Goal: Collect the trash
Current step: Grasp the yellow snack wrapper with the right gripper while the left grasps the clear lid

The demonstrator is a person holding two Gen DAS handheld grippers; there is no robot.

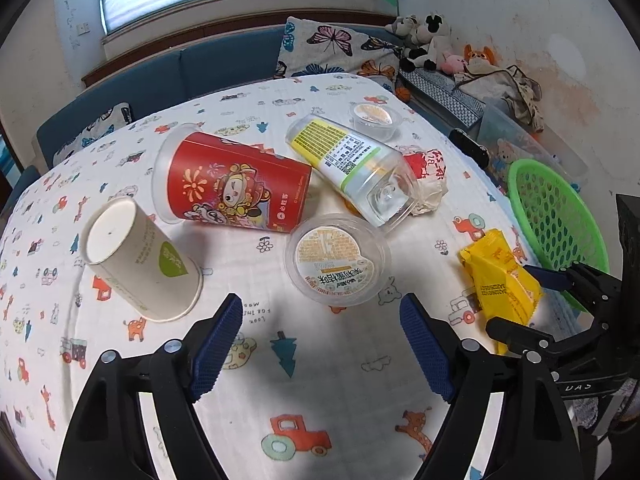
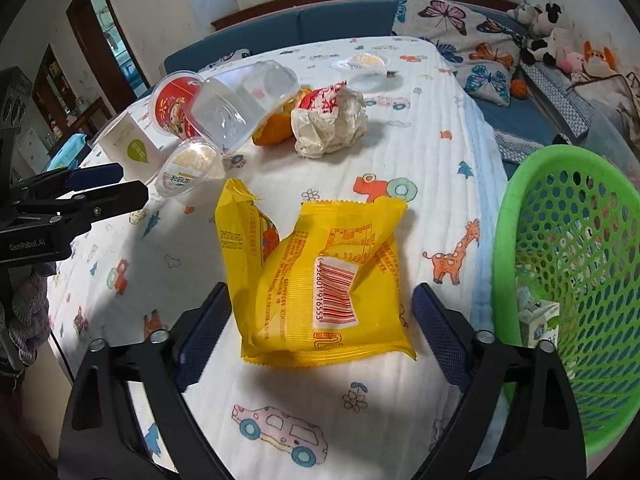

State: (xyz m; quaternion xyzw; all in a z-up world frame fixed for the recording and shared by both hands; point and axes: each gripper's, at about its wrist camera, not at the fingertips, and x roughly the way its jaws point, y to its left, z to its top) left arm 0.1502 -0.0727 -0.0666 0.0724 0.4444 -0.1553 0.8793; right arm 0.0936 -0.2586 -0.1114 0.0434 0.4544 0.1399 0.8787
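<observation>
Trash is scattered all over the cartoon-print tablecloth (image 1: 304, 360). The green basket (image 2: 568, 240) at the table's right edge has just a small carton (image 2: 538, 322) in it so far. The right gripper (image 2: 320, 320) has wide-open jaws either side of the yellow wrapper (image 2: 320, 280), pads not touching it. The left gripper (image 1: 320, 340) is wide open too and holds nothing, just short of the sealed jelly cup (image 1: 336, 260). The paper cup (image 1: 140, 256), red cup (image 1: 236, 184) and clear bottle (image 1: 352, 164) lie tipped over.

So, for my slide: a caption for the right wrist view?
Open right gripper straddling a yellow snack wrapper beside the green basket.
</observation>
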